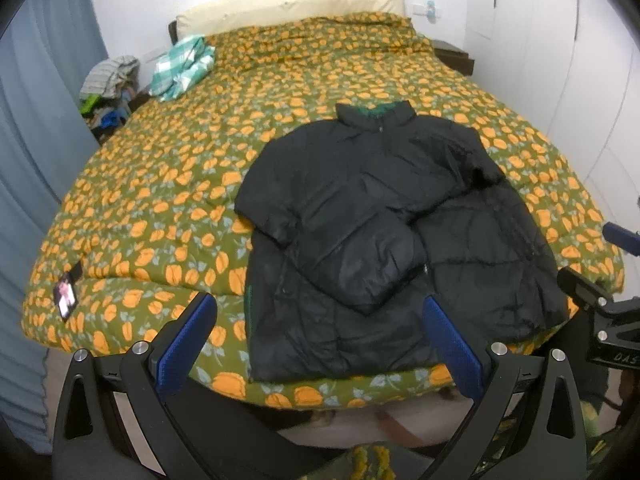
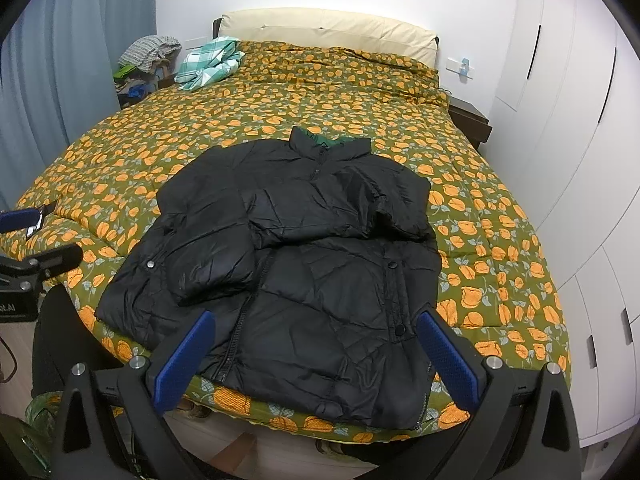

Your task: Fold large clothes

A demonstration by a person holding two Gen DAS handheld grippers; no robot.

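Observation:
A black puffer jacket (image 1: 380, 232) (image 2: 288, 264) lies front up near the foot of a bed with an orange-flowered green quilt (image 1: 160, 184) (image 2: 500, 240). Both sleeves are folded across its chest, and the collar points toward the headboard. My left gripper (image 1: 320, 312) hovers open above the jacket's lower hem, its blue pads wide apart and empty. My right gripper (image 2: 316, 328) also stands open over the hem, holding nothing. The right gripper's body (image 1: 600, 304) shows at the right edge of the left wrist view, and the left gripper's body (image 2: 32, 248) at the left edge of the right wrist view.
A teal checked cloth (image 1: 182, 66) (image 2: 208, 62) lies by the cream headboard (image 2: 328, 26). A phone (image 1: 66, 294) rests on the quilt's left corner. Piled clothes (image 2: 148, 60) sit on the left nightstand beside blue curtains. White wardrobe doors (image 2: 580, 140) line the right.

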